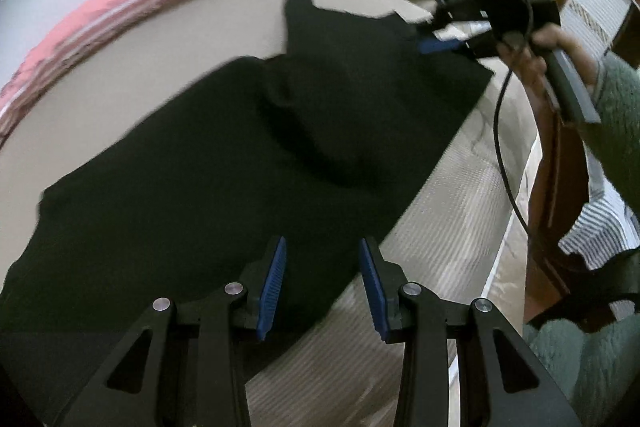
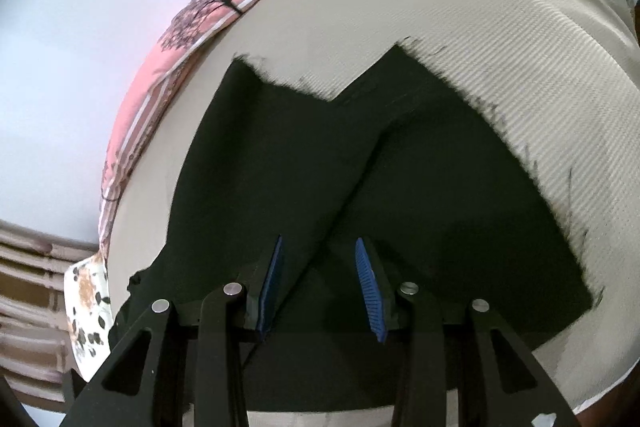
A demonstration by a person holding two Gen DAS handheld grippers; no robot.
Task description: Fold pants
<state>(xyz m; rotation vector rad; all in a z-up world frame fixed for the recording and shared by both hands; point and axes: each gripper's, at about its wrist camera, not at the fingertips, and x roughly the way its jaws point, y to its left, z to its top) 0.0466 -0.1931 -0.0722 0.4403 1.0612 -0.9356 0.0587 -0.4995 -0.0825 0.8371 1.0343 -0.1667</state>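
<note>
A wide bed with a beige ribbed cover (image 1: 448, 211) carried the black fabric pants (image 1: 224, 163), which lay spread flat on it, well short of a finished fold. In the left wrist view their long axis ran from about seven o'clock up to one o'clock. The pink tree-printed pillow (image 2: 188, 39) lay along the far edge of the bed, at ten o'clock of the pants. The left tool (image 1: 323, 287) hung over the near edge of the cloth, jaws apart with nothing between them, the garment stretching away toward twelve o'clock. The right tool (image 2: 319, 283), likewise released and empty, hovered above a diagonal crease, cloth on all sides. By my judgement, both stood equally close to an edge worth gripping.
</note>
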